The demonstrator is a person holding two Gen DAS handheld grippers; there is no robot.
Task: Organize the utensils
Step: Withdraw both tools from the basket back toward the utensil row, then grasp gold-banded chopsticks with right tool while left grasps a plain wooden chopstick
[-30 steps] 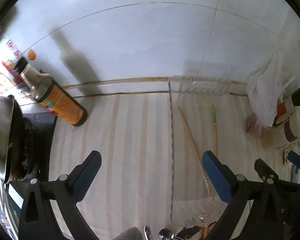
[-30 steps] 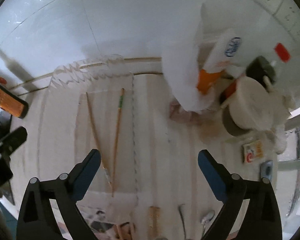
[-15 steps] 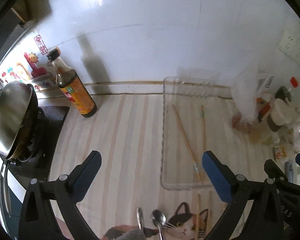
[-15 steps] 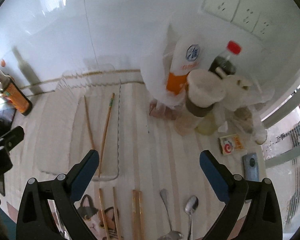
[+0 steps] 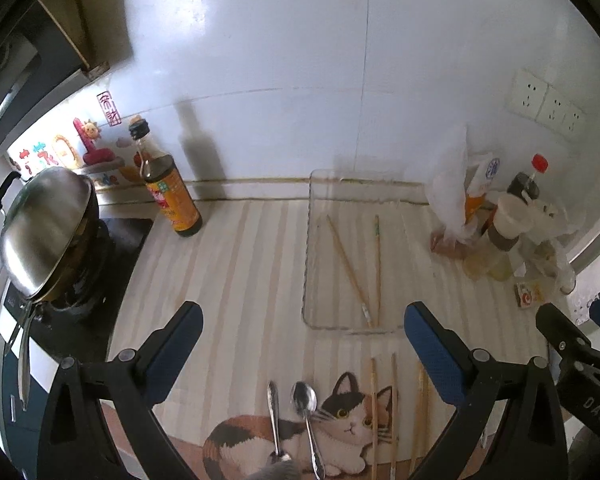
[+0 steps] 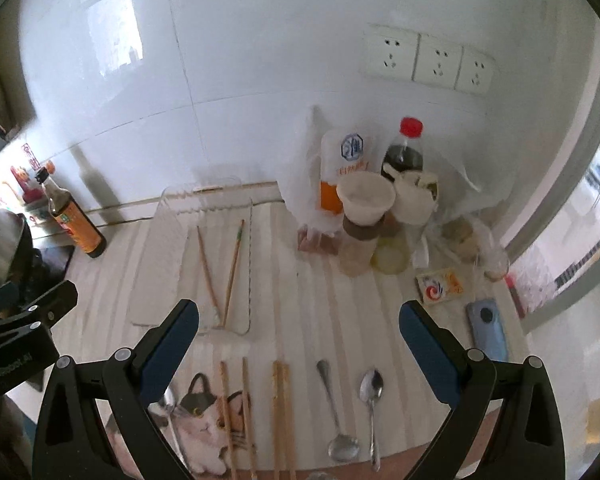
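Striped counter (image 5: pixel 240 280), orange-labelled sauce bottle (image 5: pixel 168 192), writing unreadable

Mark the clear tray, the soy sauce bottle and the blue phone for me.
clear tray (image 5: pixel 350 330), left wrist view, on its near rim.
soy sauce bottle (image 5: pixel 172 200), left wrist view, on the orange label.
blue phone (image 6: pixel 487 328), right wrist view, on its back.

Two chopsticks (image 6: pixel 220 276) lie in the clear tray (image 6: pixel 156 280); spoons (image 6: pixel 370 396) rest nearer.
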